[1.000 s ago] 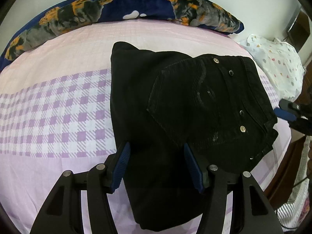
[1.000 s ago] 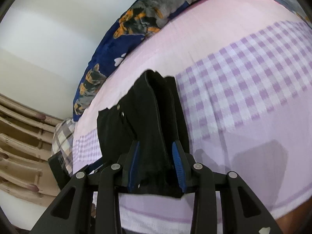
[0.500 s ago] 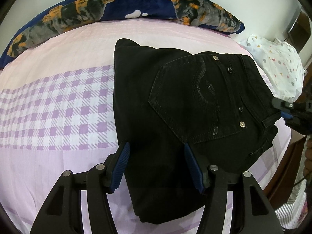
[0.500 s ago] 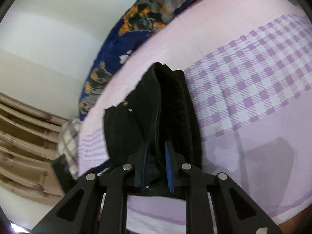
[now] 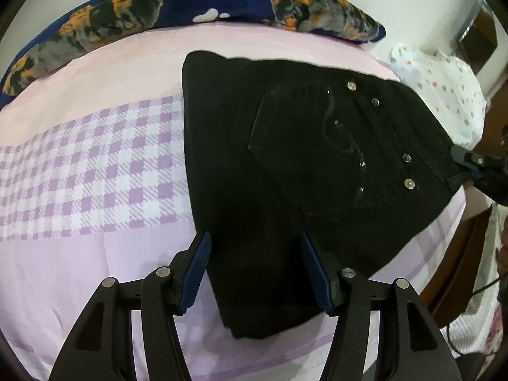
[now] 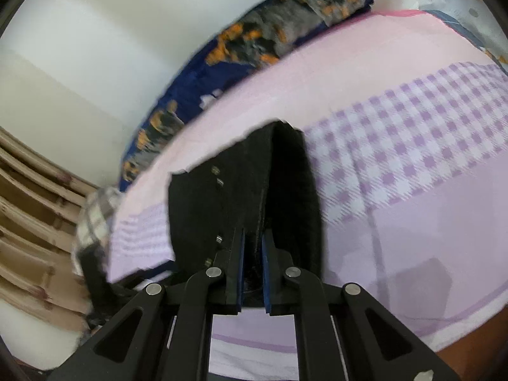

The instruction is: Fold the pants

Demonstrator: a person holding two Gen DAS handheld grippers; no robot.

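Black pants (image 6: 250, 197) edge hidden between right gripper (image 6: 253, 268) fingers (image 6: 236, 266)

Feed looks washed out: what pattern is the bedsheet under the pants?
The bedsheet is pale pink with a band of purple-and-white checks, clearest in the left wrist view.

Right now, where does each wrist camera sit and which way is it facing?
Left wrist: on the left gripper, tilted steeply down over the pants on the bed; its open fingers straddle the near end, and the right gripper shows at the right edge, at the waistband.
Right wrist: on the right gripper, looking lower along the pants from the waistband end; its fingers are shut on the cloth.
Shared: pants, bed, blue pillow.
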